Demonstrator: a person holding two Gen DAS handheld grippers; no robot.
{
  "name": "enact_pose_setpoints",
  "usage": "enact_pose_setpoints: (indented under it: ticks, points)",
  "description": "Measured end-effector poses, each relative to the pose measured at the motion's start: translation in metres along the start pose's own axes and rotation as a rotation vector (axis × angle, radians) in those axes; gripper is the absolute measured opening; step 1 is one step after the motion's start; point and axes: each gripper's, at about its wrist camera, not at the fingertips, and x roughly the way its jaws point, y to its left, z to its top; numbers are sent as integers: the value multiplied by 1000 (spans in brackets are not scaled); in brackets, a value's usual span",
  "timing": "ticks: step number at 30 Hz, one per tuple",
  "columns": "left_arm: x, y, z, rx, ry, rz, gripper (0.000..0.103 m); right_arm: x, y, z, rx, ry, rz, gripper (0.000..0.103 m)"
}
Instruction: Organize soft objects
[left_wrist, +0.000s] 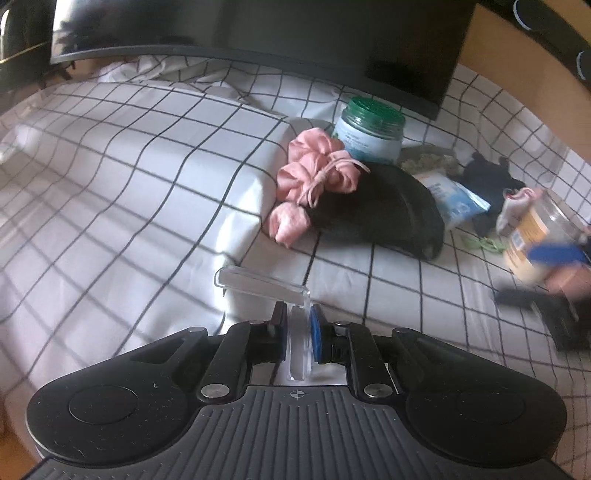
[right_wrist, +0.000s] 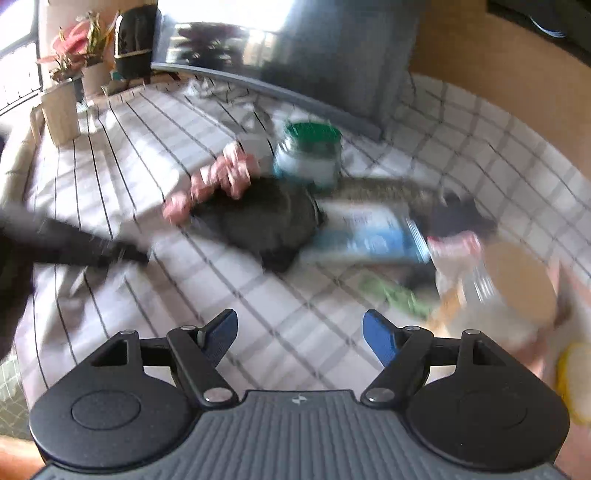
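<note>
My left gripper (left_wrist: 298, 332) is shut on a clear plastic piece (left_wrist: 266, 286) and holds it above the checked cloth (left_wrist: 129, 166). Ahead lie a pink fabric bundle (left_wrist: 314, 177) and a black cap (left_wrist: 388, 206). A blue-white packet (left_wrist: 454, 199) and a dark soft item (left_wrist: 487, 177) lie to the right. My right gripper (right_wrist: 299, 339) is open and empty above the cloth (right_wrist: 258, 332). Its view is blurred; the pink bundle (right_wrist: 218, 181), black cap (right_wrist: 273, 221) and packet (right_wrist: 373, 236) lie ahead.
A green-lidded jar (left_wrist: 369, 129) stands behind the bundle; it also shows in the right wrist view (right_wrist: 310, 155). A clear jar with a tan lid (right_wrist: 517, 284) is at the right, seen too in the left wrist view (left_wrist: 539, 236). A dark monitor (left_wrist: 295, 29) stands at the back.
</note>
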Motion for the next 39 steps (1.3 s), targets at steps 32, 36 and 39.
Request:
enact_pose_setpoints:
  ticks: [32,36,39]
  points:
    - [-46,-7,119,53,-309,-76,15,-53,-38,116,155,-241,-65,21]
    - [-40,-63,156,130,-353,-176,15,-103,-83,105,193,-312,-174,21]
    - [-35,-113,175,207,-370,-250,15,-134,-124,87,245,-346,-282,21]
